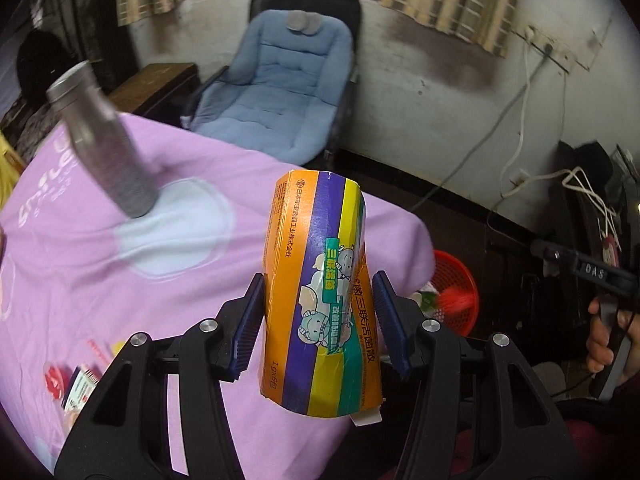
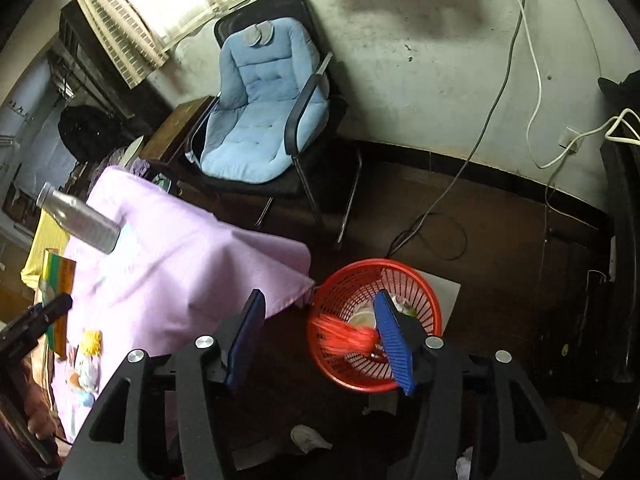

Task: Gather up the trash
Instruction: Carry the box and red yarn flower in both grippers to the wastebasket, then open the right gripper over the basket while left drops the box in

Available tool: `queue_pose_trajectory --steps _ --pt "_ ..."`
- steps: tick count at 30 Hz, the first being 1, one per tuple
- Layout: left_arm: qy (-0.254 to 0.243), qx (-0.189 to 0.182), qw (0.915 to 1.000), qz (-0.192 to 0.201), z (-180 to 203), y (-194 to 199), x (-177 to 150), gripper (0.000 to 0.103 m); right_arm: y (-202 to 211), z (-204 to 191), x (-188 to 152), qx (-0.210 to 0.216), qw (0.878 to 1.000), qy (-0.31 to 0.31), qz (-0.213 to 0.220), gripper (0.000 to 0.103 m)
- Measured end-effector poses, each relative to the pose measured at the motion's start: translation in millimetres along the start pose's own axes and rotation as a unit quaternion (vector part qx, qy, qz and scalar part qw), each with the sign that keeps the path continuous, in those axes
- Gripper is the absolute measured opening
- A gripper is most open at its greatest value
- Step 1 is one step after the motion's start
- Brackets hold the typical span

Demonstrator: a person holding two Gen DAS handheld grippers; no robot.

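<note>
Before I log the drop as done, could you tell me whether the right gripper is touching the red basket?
Apart. The right wrist view shows the right gripper open and empty above the red basket, which stands on the floor well below it.

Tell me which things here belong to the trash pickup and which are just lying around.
Job: orange box in the left gripper; red basket; blurred red scrap by the open right gripper.
Lying about: blue chair, silver bottle, wall cables.

Both wrist views look steeply down, sharing the blue chair [image 1: 276, 80] [image 2: 260, 112]: the left from close above the pink cloth [image 1: 100, 260], the right over the floor.
</note>
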State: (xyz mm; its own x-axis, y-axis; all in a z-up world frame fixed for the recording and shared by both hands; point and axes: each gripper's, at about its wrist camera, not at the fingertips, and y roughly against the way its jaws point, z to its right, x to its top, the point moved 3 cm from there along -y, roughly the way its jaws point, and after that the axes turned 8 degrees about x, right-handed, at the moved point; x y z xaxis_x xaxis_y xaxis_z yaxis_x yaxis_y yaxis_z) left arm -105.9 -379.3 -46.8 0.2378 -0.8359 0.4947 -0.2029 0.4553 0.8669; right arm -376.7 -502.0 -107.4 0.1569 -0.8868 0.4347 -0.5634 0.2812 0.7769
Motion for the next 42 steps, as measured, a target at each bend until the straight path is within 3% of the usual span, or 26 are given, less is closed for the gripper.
queue_pose_trajectory --steps 10,20,25,27,34,42 --pt "-0.082 -0.053 0.9951 -0.017 76 -30 17 0.053 10 31 7 -0.015 0.999 -0.035 0.017 0.060" --pt "-0.158 -0.114 0.9800 -0.038 154 -60 23 0.054 33 69 -2 -0.045 0.996 -0.066 0.029 0.060" --pt "-0.195 -0.128 0.9715 -0.045 188 -70 24 0.067 43 89 -7 -0.058 0.994 -0.088 0.039 0.060" --pt "-0.205 -0.123 0.9700 -0.043 196 -71 25 0.076 45 95 -8 -0.060 0.993 -0.096 0.042 0.060" --pt "-0.186 -0.103 0.9763 -0.039 179 -68 30 0.082 37 93 -3 -0.045 0.994 -0.094 0.038 0.060" --pt "-0.100 -0.063 0.9922 -0.040 110 -58 29 0.083 13 42 16 -0.011 1.000 -0.025 0.014 0.061"
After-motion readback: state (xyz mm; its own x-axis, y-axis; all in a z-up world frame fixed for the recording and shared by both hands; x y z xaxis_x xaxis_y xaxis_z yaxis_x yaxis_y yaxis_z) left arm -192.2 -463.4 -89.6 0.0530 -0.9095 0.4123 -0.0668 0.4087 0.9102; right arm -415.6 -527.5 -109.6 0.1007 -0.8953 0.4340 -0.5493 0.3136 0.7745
